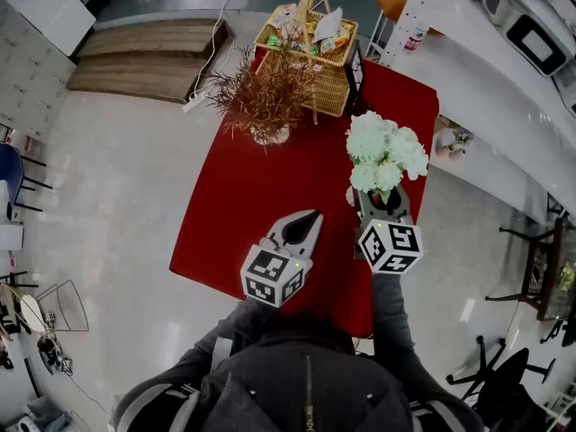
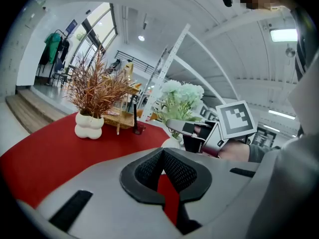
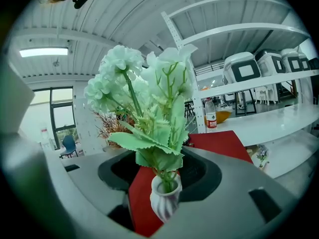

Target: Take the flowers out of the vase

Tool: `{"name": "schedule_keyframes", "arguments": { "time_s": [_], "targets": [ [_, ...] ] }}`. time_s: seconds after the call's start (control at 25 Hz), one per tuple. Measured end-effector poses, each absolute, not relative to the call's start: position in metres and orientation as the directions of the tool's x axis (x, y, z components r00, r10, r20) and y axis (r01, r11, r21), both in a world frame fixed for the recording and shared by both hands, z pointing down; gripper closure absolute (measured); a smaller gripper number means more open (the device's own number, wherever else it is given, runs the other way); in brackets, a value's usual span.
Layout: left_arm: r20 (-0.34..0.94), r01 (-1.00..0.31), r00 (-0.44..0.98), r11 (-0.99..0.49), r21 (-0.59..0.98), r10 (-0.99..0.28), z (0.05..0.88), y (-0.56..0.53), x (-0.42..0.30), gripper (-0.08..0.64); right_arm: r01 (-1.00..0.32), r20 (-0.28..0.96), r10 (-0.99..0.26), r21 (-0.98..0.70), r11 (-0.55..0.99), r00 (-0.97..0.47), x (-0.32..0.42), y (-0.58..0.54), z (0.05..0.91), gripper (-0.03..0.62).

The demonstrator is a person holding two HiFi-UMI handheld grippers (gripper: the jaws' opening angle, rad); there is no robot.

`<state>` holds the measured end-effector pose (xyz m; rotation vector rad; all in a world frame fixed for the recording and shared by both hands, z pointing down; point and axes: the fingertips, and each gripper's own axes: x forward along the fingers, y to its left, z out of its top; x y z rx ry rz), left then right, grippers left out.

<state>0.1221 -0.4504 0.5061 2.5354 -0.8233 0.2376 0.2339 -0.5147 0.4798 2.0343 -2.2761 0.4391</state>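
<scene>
A bunch of white flowers [image 1: 385,151] with green leaves stands upright in a small white ribbed vase [image 3: 164,200] on the red table [image 1: 243,214], towards its right side. My right gripper [image 1: 385,198] is open, its jaws on either side of the vase's neck and the lowest stems [image 3: 167,176]; a strip of red shows between the left jaw and the vase. In the left gripper view the right gripper [image 2: 187,129] sits level with the top of the vase [image 2: 173,143]. My left gripper [image 1: 310,216] hovers over the table left of the vase, shut and holding nothing.
A dried reddish plant [image 1: 265,97] in a lumpy white pot stands at the table's far side. Behind it is a wicker basket [image 1: 310,52] with packets. White shelving [image 1: 468,25] runs along the right, just past the table's edge.
</scene>
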Motion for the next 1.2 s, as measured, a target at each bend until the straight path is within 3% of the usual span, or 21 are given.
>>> {"name": "schedule_keyframes", "arguments": {
  "time_s": [0.12,0.24,0.68,1.2],
  "targets": [
    [0.295,-0.586,0.810,-0.716,0.379,-0.507,0.507,-0.450,0.124,0.552,-0.984,0.231,-0.967,-0.164,0.071,-0.108,0.237,-0.514,0.480,0.431],
    [0.294,-0.582,0.813,-0.718,0.381,-0.503,0.507,-0.450,0.125,0.552,-0.985,0.231,-0.968,-0.163,0.059,-0.097,0.240,-0.513,0.480,0.445],
    [0.287,-0.591,0.807,-0.709,0.385,-0.516,0.507,-0.456,0.119,0.552,-0.986,0.221,-0.972,-0.158,0.046,-0.081,0.241,-0.513,0.477,0.484],
    [0.263,-0.588,0.808,-0.708,0.390,-0.527,0.502,-0.456,0.118,0.552,-0.989,0.117,-0.991,-0.145,0.043,-0.060,0.247,-0.505,0.440,0.493]
  ]
}}
